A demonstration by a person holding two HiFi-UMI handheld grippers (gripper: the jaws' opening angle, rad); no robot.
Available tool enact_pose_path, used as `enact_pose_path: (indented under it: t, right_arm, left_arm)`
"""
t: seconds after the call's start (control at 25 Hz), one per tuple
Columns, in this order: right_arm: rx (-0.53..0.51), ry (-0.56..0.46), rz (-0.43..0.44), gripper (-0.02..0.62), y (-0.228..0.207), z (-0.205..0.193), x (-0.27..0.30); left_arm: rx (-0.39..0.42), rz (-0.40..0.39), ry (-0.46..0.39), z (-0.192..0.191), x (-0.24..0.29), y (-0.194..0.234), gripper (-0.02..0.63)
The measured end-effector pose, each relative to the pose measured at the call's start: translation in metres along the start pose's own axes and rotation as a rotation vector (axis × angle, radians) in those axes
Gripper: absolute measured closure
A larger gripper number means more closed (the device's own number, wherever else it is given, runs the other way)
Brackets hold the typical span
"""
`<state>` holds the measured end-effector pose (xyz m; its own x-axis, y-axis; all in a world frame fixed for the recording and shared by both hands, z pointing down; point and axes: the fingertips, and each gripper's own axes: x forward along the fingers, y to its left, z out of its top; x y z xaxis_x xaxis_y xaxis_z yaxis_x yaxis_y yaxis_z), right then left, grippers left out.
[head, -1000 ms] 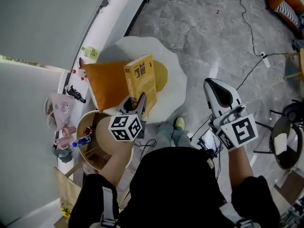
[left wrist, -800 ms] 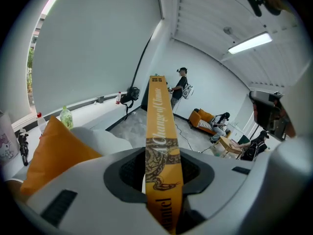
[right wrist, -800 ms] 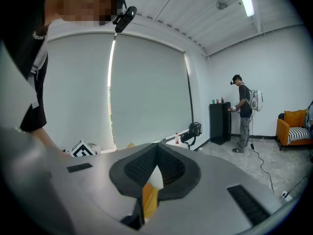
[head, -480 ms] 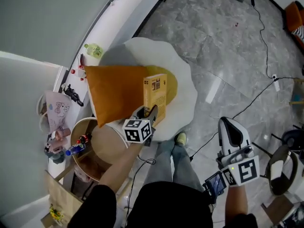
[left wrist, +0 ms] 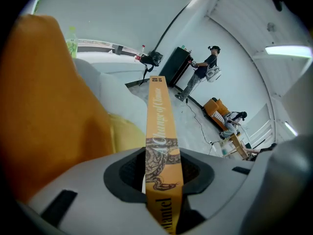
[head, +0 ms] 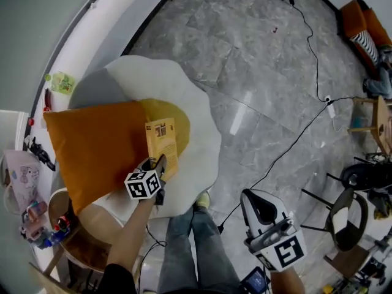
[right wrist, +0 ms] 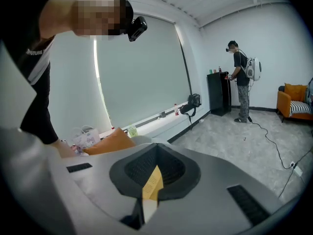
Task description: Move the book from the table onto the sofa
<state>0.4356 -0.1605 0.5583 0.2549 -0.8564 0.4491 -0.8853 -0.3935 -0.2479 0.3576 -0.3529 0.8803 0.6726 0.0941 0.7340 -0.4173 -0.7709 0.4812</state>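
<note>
A yellow book [head: 162,143] stands on edge over the yellow middle of the white egg-shaped sofa [head: 184,90], right beside an orange pillow [head: 92,146]. My left gripper [head: 160,164] is shut on the book's near end. In the left gripper view the spine [left wrist: 159,126] runs up between the dark pads [left wrist: 129,173], which press on both its sides. Whether the book touches the sofa I cannot tell. My right gripper [head: 260,204] hangs over the grey floor to the right, its jaws a narrow slit apart and holding nothing. Through that slit the book [right wrist: 152,182] shows far off.
A round wooden table [head: 73,250] with small items stands at the lower left. A white sill [head: 79,35] runs behind the sofa. Black cables [head: 294,139] cross the stone floor. Chairs [head: 349,225] stand at the right, and a person [right wrist: 240,80] stands by a black cabinet.
My left gripper has come down with the book, from above the pillow to the sofa's yellow middle. The right gripper has sunk toward the picture's lower edge.
</note>
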Motion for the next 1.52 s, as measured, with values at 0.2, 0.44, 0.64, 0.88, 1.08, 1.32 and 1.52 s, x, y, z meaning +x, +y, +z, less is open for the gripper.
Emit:
enact_pose_path:
  t: [0.2, 0.44, 0.64, 0.88, 1.08, 1.32, 1.52]
  right_arm:
    - [0.045, 0.048, 0.034, 0.589, -0.019, -0.041, 0.013]
    - [0.074, 0.078, 0.064, 0.589, -0.019, -0.069, 0.027]
    - [0.092, 0.093, 0.077, 0.589, -0.02, -0.083, 0.027]
    - [0.093, 0.09, 0.067, 0.589, -0.015, -0.09, 0.029]
    - [0.078, 0.107, 0.054, 0.589, -0.014, -0.089, 0.026]
    - [0.021, 0.081, 0.041, 0.589, -0.007, -0.052, 0.012]
    - [-0.024, -0.014, 0.031, 0.589, 0.0, 0.01, -0.016]
  left_arm:
    - [-0.058, 0.005, 0.013, -0.016, 0.065, 0.015, 0.457]
    - [-0.16, 0.042, 0.045, -0.035, 0.102, 0.045, 0.457]
    - [-0.286, 0.11, 0.038, -0.037, 0.106, 0.079, 0.454]
    - [-0.226, 0.165, 0.047, -0.045, 0.096, 0.098, 0.43]
    - [-0.137, 0.161, 0.055, -0.052, 0.083, 0.082, 0.32]
    - [-0.187, 0.203, 0.051, -0.061, 0.024, 0.074, 0.287]
    - [-0.238, 0.142, -0.026, -0.037, -0.049, 0.037, 0.288]
